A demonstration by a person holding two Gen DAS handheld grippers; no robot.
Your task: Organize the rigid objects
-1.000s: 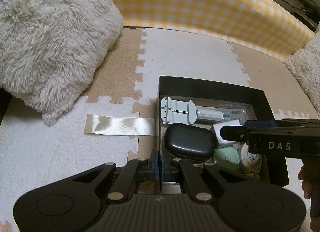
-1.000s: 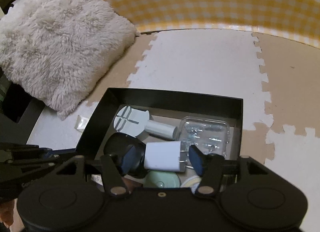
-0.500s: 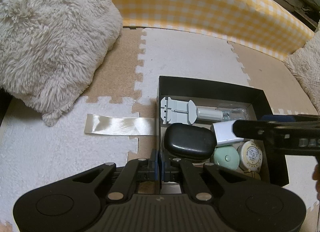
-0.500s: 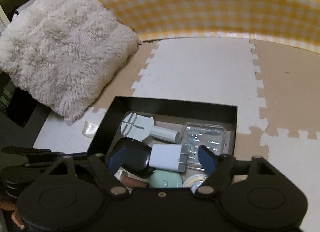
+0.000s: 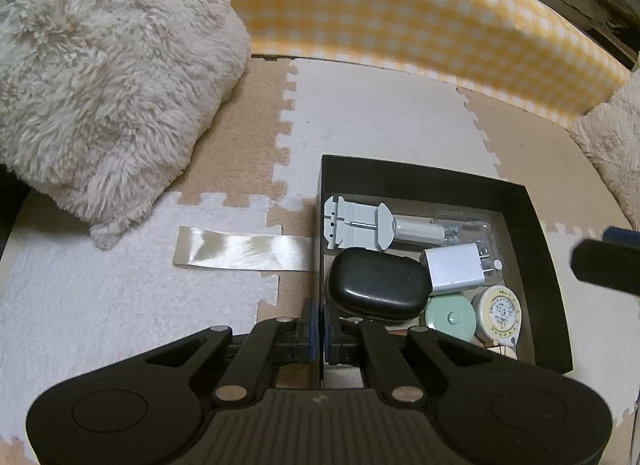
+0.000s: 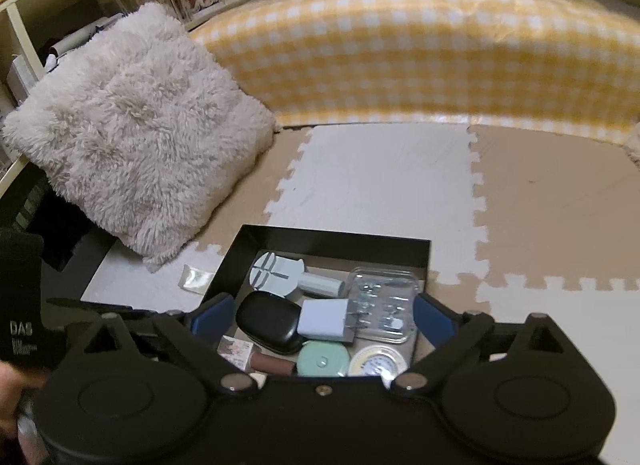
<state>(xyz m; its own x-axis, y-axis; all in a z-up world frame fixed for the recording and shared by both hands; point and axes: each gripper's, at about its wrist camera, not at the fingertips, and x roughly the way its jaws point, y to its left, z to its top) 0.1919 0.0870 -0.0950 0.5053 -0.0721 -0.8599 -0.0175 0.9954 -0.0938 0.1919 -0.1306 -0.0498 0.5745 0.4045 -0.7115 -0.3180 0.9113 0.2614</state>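
A black box [image 5: 536, 221] [image 6: 336, 239] sits on the foam floor mat. It holds a white charger [image 5: 454, 268] [image 6: 324, 319], a black case [image 5: 376, 285] [image 6: 268, 321], a grey tool [image 5: 356, 223], a clear plastic case [image 6: 382, 311], a green disc [image 5: 450, 315] and a white disc [image 5: 498, 313]. My left gripper [image 5: 320, 327] is shut on the box's left wall. My right gripper [image 6: 322, 315] is open and empty, raised above the box near side.
A fluffy cream cushion [image 5: 100, 85] lies to the left. A yellow checked bumper [image 5: 400, 17] runs along the back. A shiny tape strip [image 5: 240, 251] lies on the mat left of the box. Another cushion [image 5: 612, 153] is at the right.
My right gripper let go of the white charger, opened wide and pulled up and back. The charger now lies in the box. My left gripper has not moved.
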